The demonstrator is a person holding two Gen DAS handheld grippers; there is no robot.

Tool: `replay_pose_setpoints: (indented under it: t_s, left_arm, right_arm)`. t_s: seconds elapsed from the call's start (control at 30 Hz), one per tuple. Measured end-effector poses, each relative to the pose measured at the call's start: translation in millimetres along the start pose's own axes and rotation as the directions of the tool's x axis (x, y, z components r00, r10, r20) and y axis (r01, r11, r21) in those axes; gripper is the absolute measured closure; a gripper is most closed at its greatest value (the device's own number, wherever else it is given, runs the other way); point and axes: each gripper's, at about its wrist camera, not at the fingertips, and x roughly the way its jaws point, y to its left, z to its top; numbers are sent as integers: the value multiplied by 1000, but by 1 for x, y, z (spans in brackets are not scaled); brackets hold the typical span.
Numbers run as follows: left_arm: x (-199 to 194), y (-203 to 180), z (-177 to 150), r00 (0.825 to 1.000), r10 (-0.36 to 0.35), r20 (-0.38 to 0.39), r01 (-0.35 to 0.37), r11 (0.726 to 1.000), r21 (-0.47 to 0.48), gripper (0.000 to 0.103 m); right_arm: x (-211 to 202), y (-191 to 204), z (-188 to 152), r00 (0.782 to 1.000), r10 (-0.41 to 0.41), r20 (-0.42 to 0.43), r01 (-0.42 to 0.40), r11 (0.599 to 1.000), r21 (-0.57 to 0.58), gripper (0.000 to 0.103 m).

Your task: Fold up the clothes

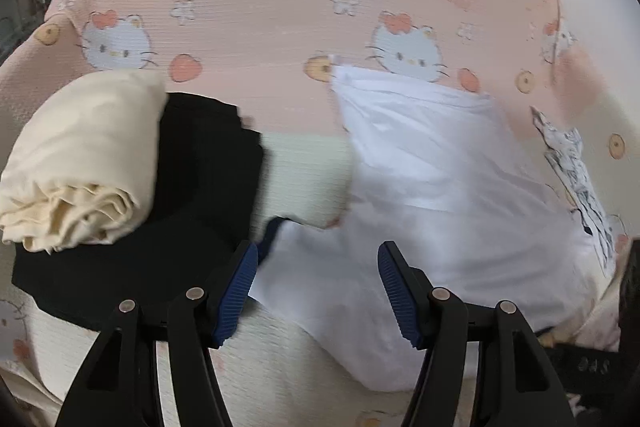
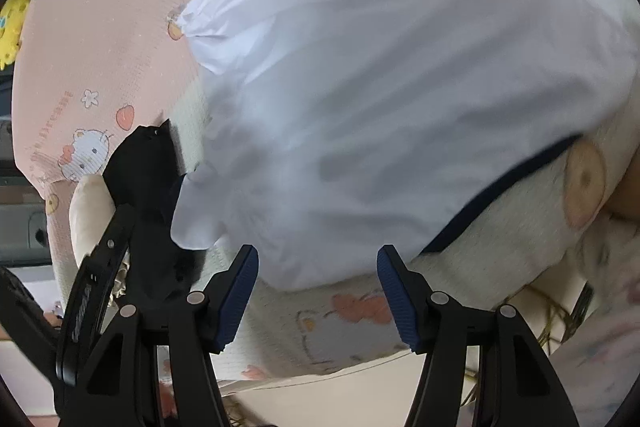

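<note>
Lying spread over a pink-and-cream cartoon-cat bedspread (image 1: 256, 39), a white T-shirt (image 1: 432, 179) with a thin navy trim and a printed graphic near its far right edge. Hovering low over the shirt's near hem, the left gripper (image 1: 318, 291), jaws standing wide apart, blue ribbed pads (image 1: 240, 291) bare, nothing between them. Resting to the left of the shirt, a folded black garment (image 1: 200, 187), flat on the bedspread, its right corner just touching or overlapping the shirt's sleeve edge. Sitting on top of the black garment's left part, a rolled cream-coloured cloth (image 1: 80, 159), its layered end facing the camera. Blurring across much of the left wrist view, so finer print on the bedspread staying unreadable.

Hanging just above the shirt (image 2: 400, 87) from the other side, the right gripper (image 2: 318, 291), fingers likewise released and spread, gripping nothing, the shirt's hem lying between and beyond the pads. Showing along the shirt's lower right edge, the navy trim (image 2: 500, 187), running diagonally against the cream part of the bedspread (image 2: 100, 59). Appearing at the left of this view, the black garment (image 2: 148, 167) beside the shirt's sleeve, with the cream cloth (image 2: 86, 211) peeking out behind it. Peeking in at the far left edge, a yellow plush toy (image 2: 12, 27), well apart from the clothes.
</note>
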Motion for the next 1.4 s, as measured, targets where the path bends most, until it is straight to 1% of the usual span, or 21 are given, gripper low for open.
replay_pose_setpoints:
  t_s: [0.1,0.17,0.27,0.37,0.47,0.57,0.63,0.77,0.87,0.97,1.03,1.13,1.2,1.23,1.3,1.37,1.4]
  left_arm:
    - [1,-13,-8,1000,6,-8,-6,1000,28,43]
    - [2,-22,-14,1000,6,-16,-5,999,45,43]
    - [5,-34,-26,999,6,-39,-4,998,67,43]
    - [9,-47,-38,997,0,-74,10,992,126,43]
    - [11,-61,-51,994,-8,-109,30,979,200,43]
    - [11,-75,-65,990,-6,-142,44,962,269,43]
    - [11,-86,-73,988,-11,-154,60,948,313,43]
    - [7,-113,-89,988,-18,-152,82,900,428,43]
    - [6,-132,-98,991,-9,-130,77,847,526,43]
    - [8,-144,-103,993,2,-121,70,805,589,43]
    - [8,-147,-108,994,12,-107,58,776,629,43]
    - [8,-152,-115,996,26,-85,40,728,685,43]
    - [8,-156,-120,997,34,-70,27,693,720,43]
    - [8,-157,-122,997,38,-63,20,676,737,43]
    - [9,-161,-128,998,45,-41,3,636,771,43]
    - [13,-166,-133,999,51,-6,-25,590,807,43]
    - [15,-168,-136,999,53,11,-39,565,824,43]
  right_arm:
    - [5,1,7,1000,18,-4,-18,1000,-3,42]
    - [-10,-11,9,1000,11,7,-11,1000,-12,42]
    - [-25,-28,14,999,23,41,-22,999,-23,42]
    - [-36,-49,16,996,56,73,-55,998,-9,42]
    - [-46,-74,20,992,74,103,-76,997,11,42]
    - [-59,-108,22,989,60,134,-70,995,75,42]
    - [-68,-130,25,985,69,161,-88,989,116,42]
    - [-78,-171,31,980,90,180,-125,973,196,42]
    - [-83,-195,39,976,107,191,-149,964,222,42]
    - [-83,-217,51,966,171,192,-217,944,248,42]
    - [-78,-226,57,953,225,204,-273,928,255,42]
    - [-65,-237,65,929,315,193,-360,888,285,42]
    - [-52,-243,66,904,382,189,-425,842,333,42]
    - [-47,-244,66,897,400,189,-442,828,344,42]
    - [-39,-246,62,891,418,179,-454,820,348,42]
    - [-37,-245,55,891,415,186,-454,829,326,42]
    - [-37,-242,53,894,408,185,-448,837,316,42]
